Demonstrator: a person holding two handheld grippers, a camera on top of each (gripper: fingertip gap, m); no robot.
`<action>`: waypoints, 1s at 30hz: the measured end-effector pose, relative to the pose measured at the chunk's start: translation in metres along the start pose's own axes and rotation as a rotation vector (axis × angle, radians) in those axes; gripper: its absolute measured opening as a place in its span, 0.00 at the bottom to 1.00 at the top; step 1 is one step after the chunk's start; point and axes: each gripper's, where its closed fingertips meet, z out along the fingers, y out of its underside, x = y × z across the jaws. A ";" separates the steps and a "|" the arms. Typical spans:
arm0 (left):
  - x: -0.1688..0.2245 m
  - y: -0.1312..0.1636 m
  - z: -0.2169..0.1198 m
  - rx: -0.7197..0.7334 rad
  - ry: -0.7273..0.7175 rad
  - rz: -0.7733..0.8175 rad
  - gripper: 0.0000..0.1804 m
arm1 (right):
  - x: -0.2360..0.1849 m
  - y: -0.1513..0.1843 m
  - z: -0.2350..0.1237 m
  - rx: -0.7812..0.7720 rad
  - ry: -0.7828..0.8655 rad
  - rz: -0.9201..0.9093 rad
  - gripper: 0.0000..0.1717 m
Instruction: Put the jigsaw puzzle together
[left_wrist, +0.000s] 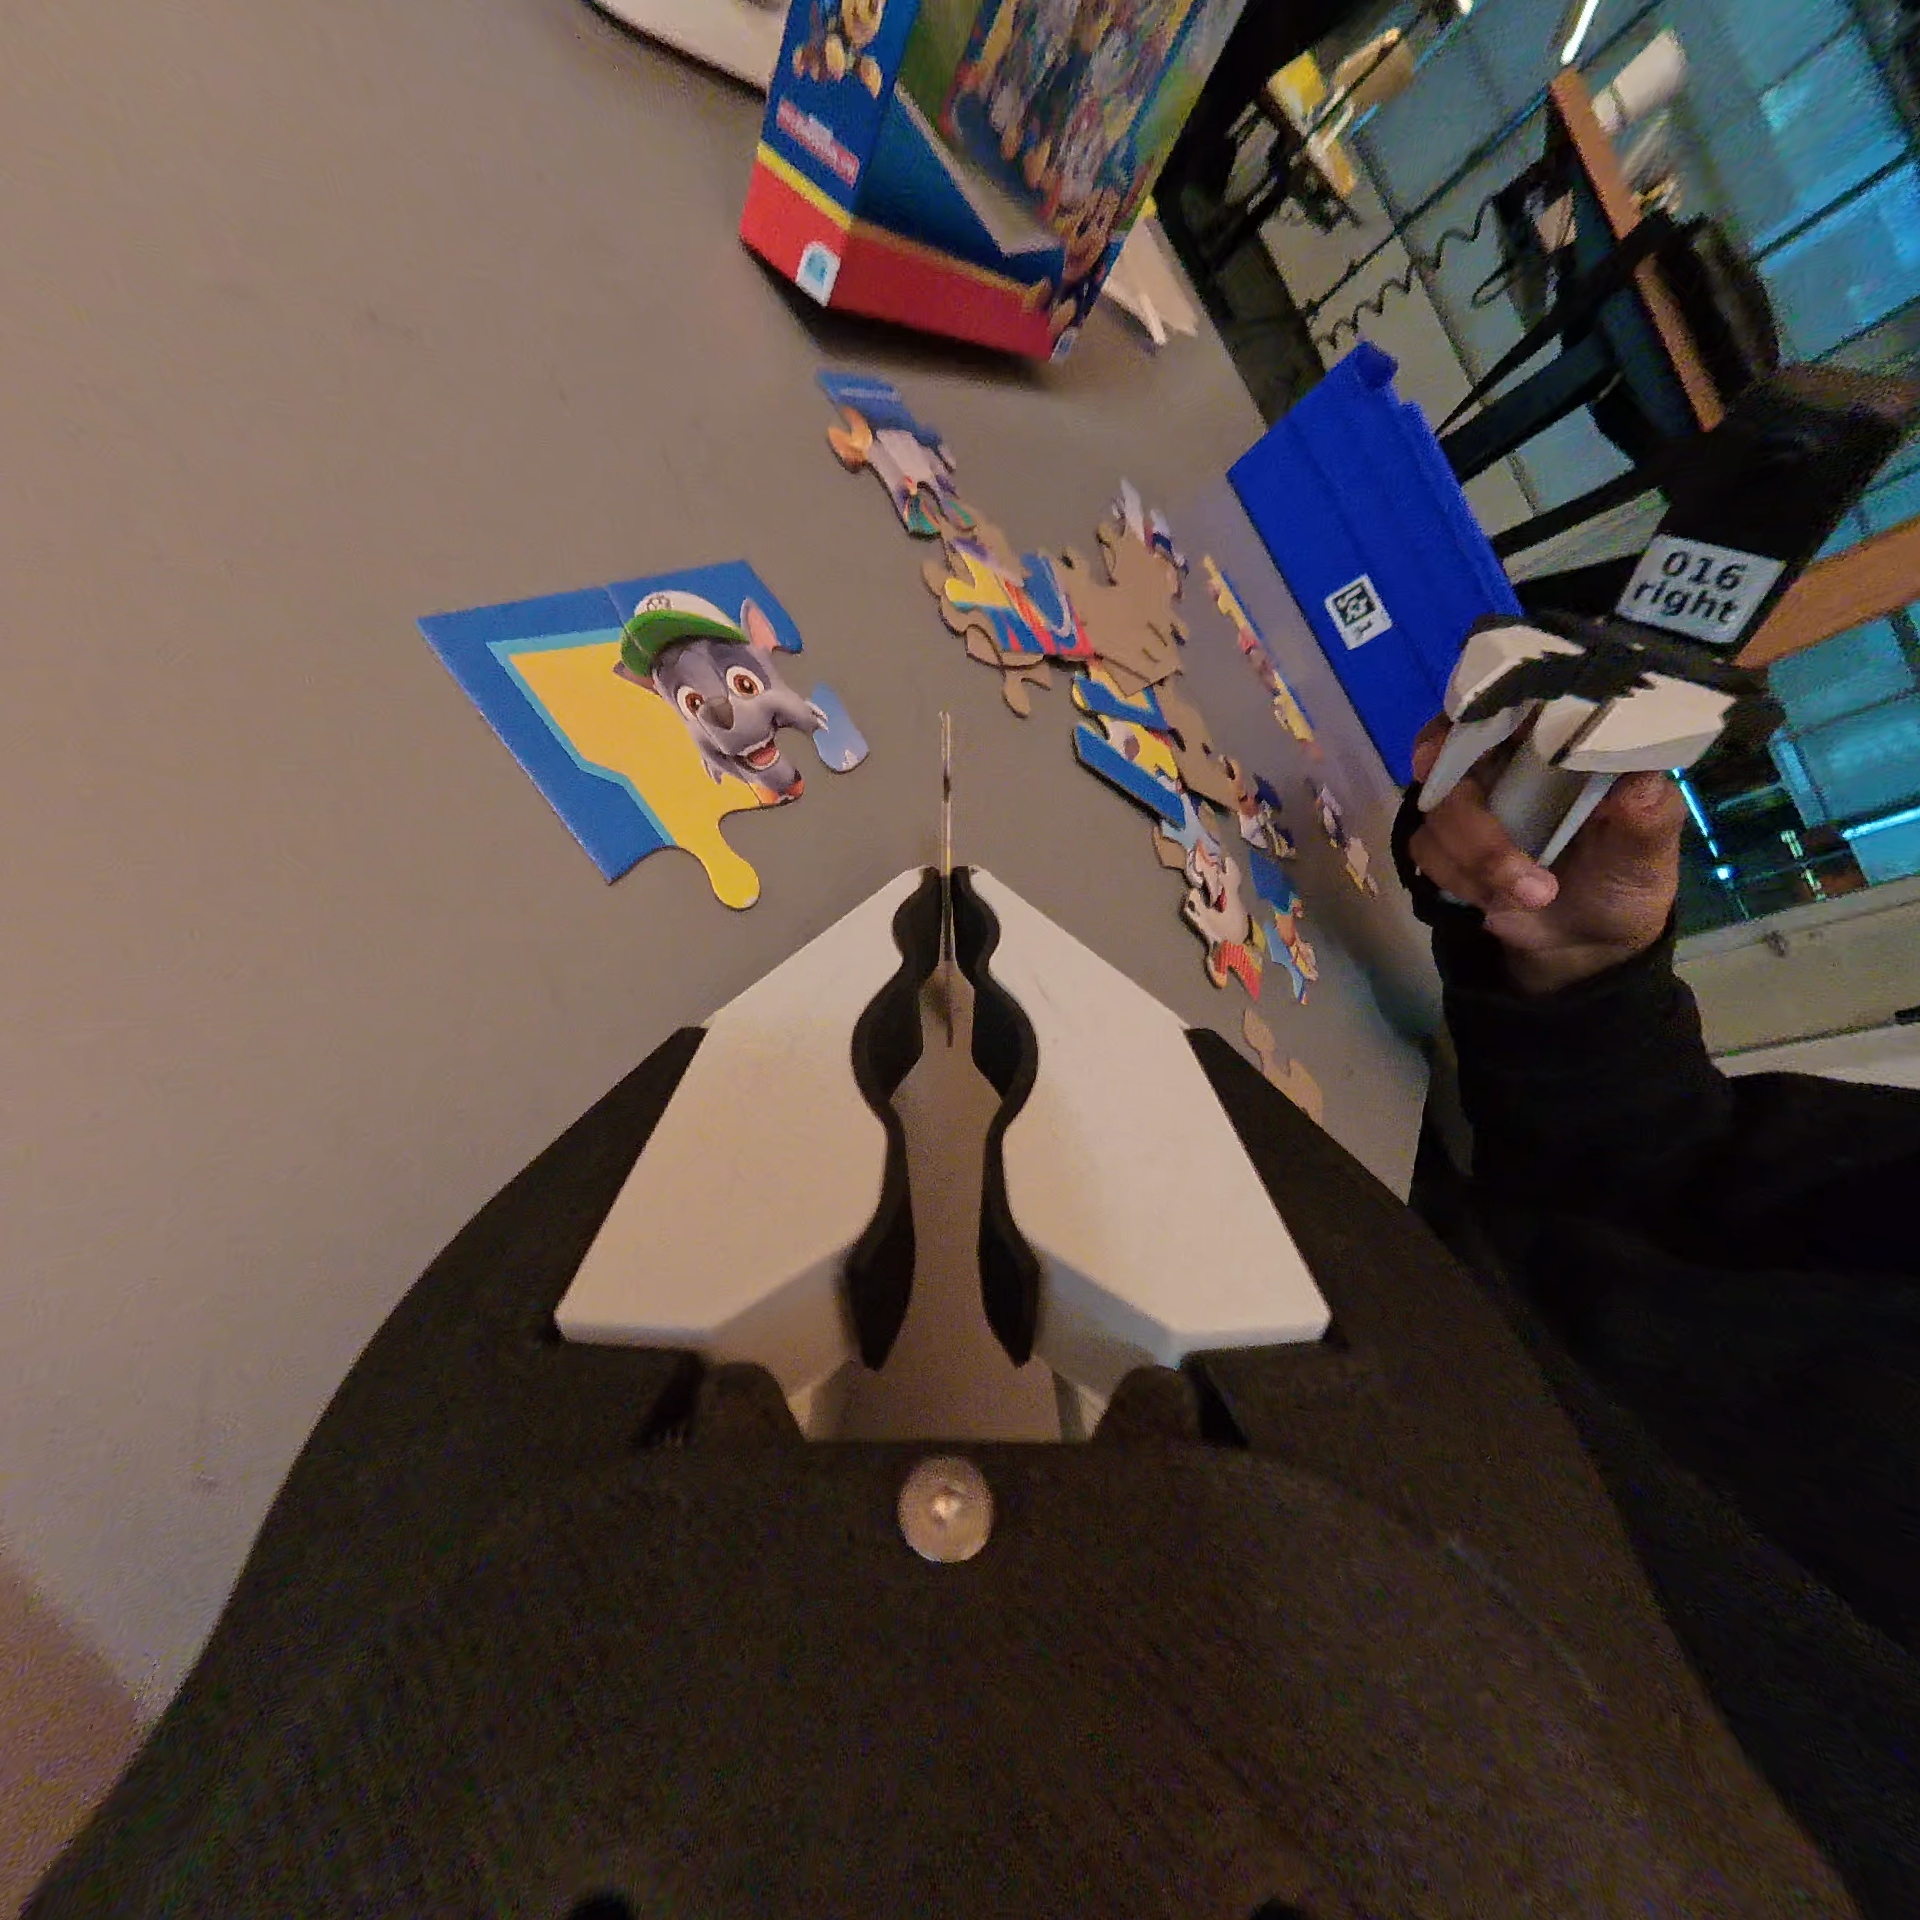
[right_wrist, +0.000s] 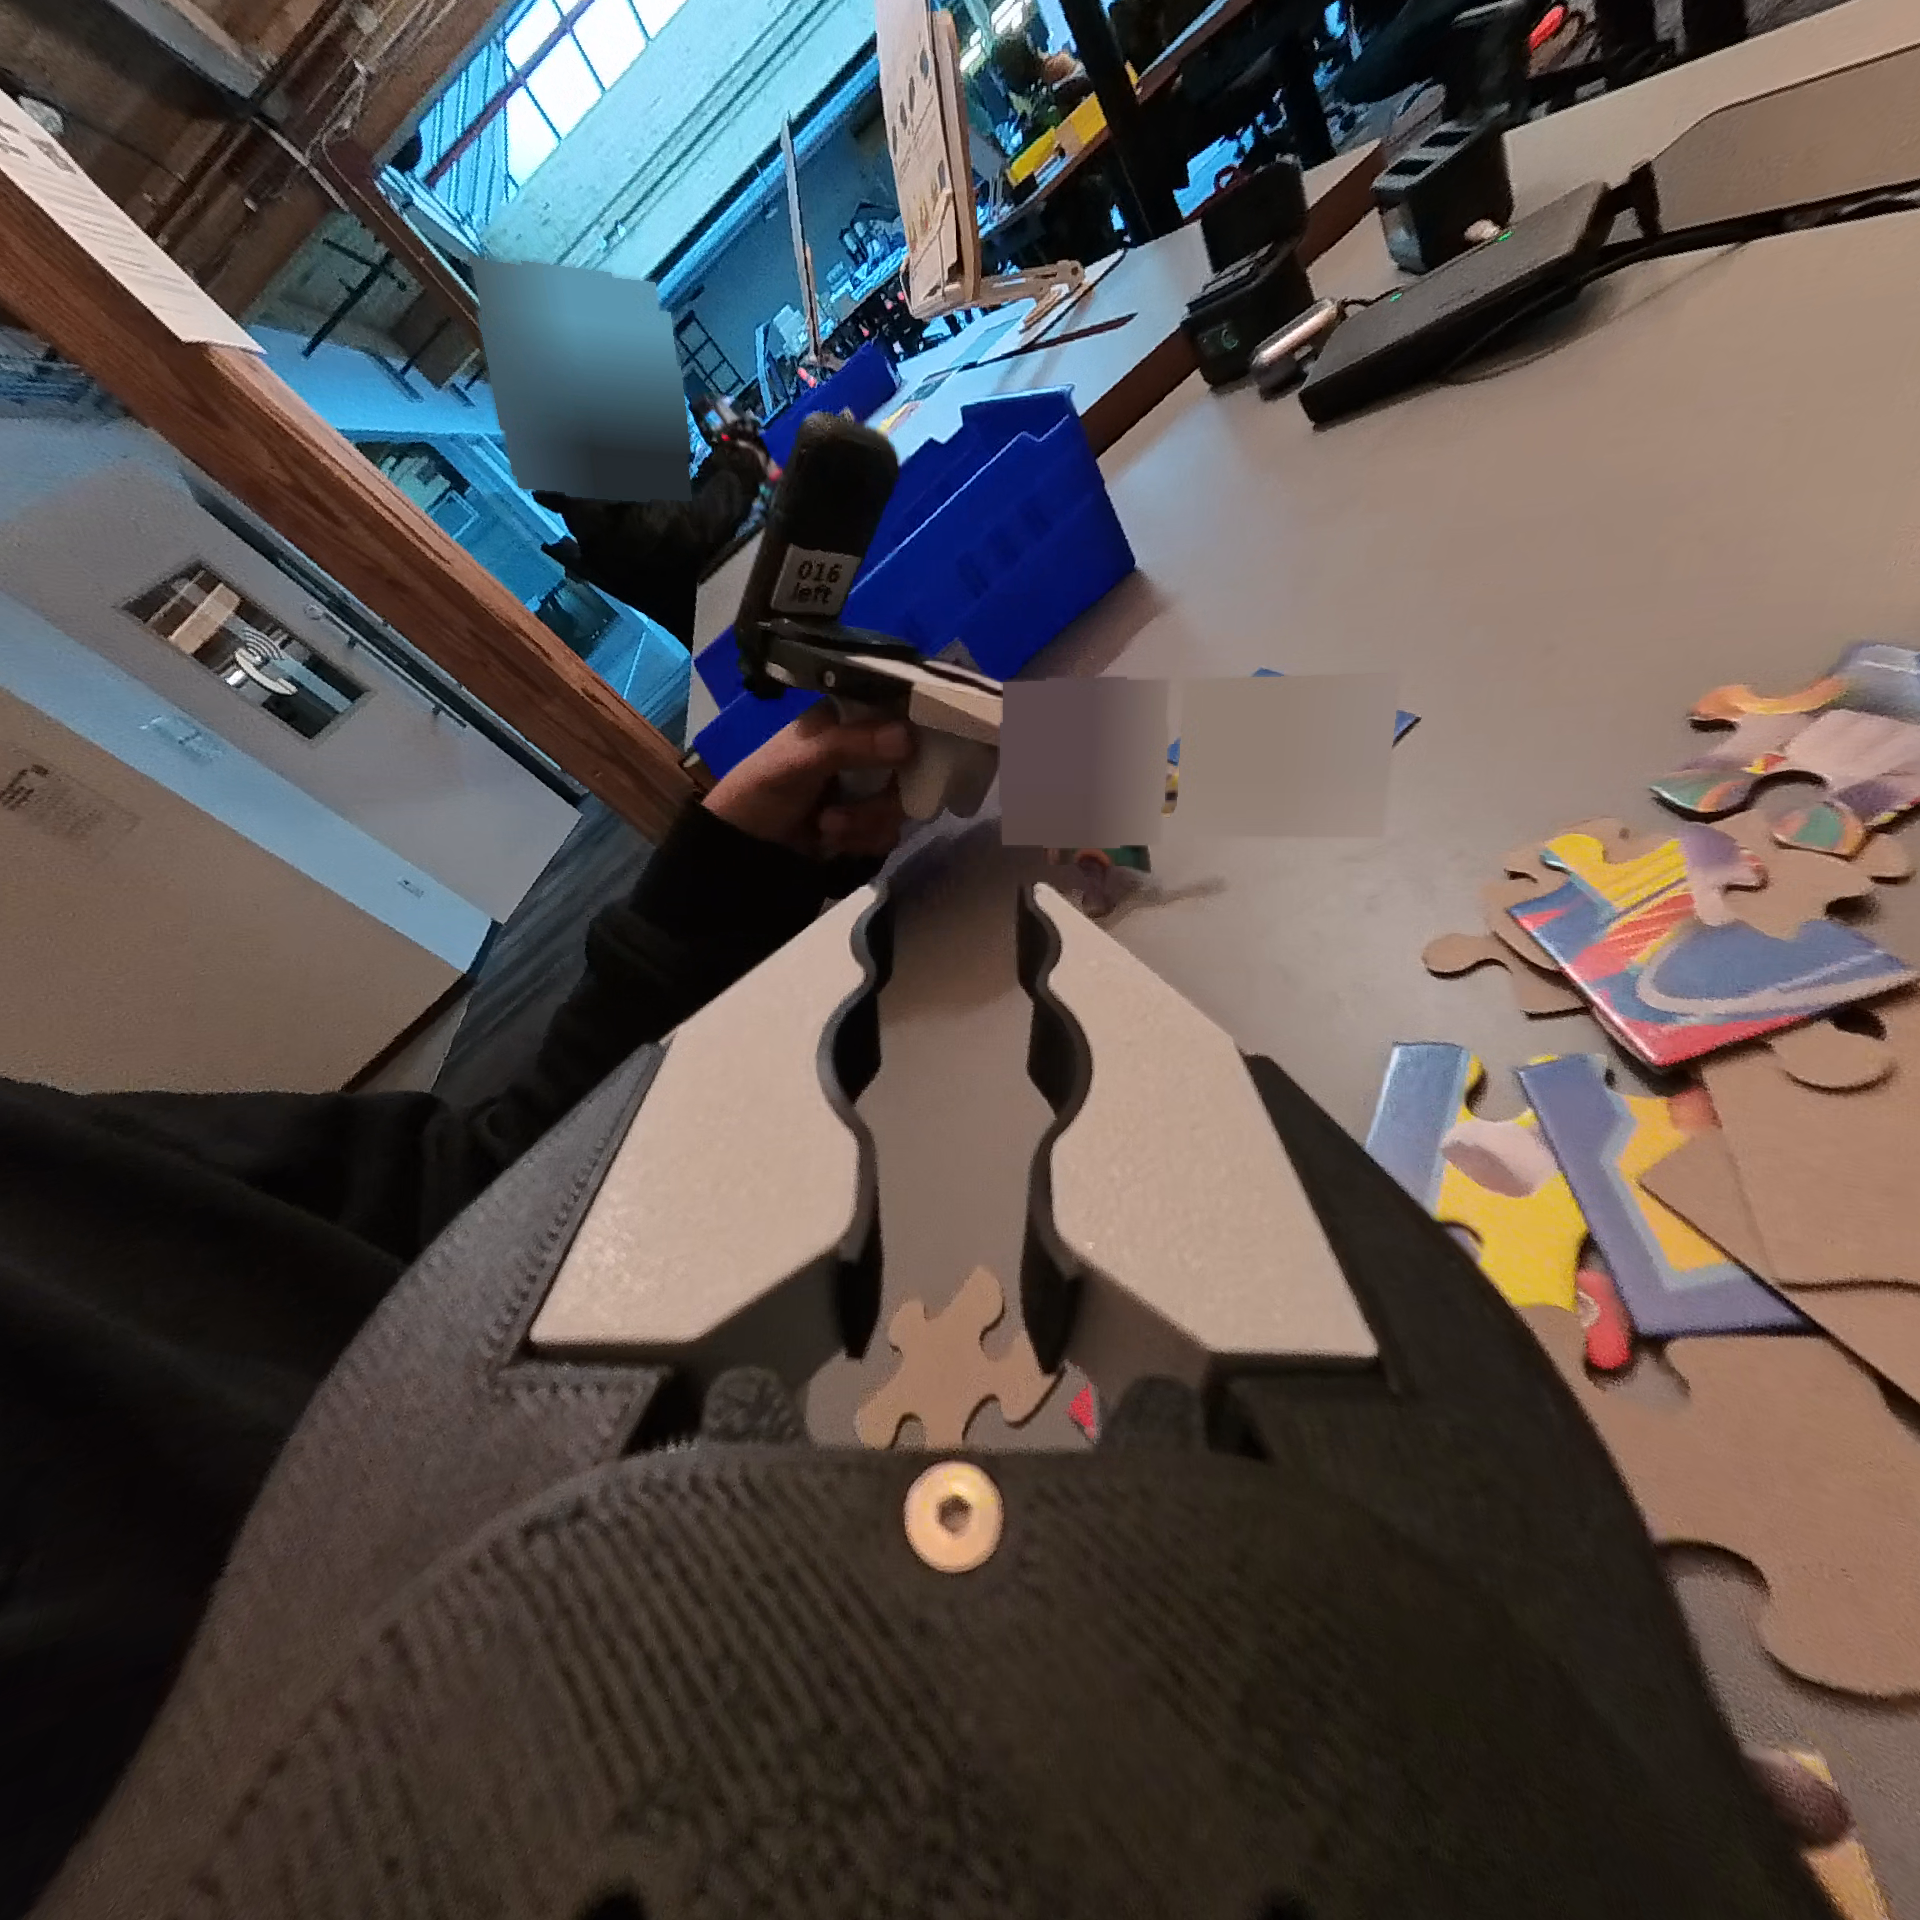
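Note:
My left gripper is shut on a thin jigsaw piece, seen edge-on and sticking out ahead of the pads, above the grey table. A joined patch of puzzle with a grey cartoon pup lies flat just ahead to the left. My right gripper is open with nothing between its pads; a face-down brown piece lies on the table beneath it. The right gripper also shows in the left wrist view, hand-held at the right. The left gripper shows in the right wrist view, its tips behind a blurred patch.
Loose puzzle pieces lie in a heap, also in the right wrist view. The colourful puzzle box stands at the back. Blue bins sit at the table's edge. Black devices with cables lie farther off. My right fingertips sit around 15 cm from my left ones.

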 end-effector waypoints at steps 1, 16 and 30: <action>0.000 0.002 0.003 -0.017 0.004 -0.002 0.00 | 0.000 0.002 0.004 -0.011 0.007 -0.011 0.13; -0.006 0.006 0.003 -0.042 0.008 -0.025 0.01 | 0.003 0.011 0.013 -0.037 0.015 -0.017 0.13; -0.034 0.018 -0.001 -0.118 -0.176 0.007 0.08 | -0.003 0.021 0.019 -0.065 0.013 -0.032 0.13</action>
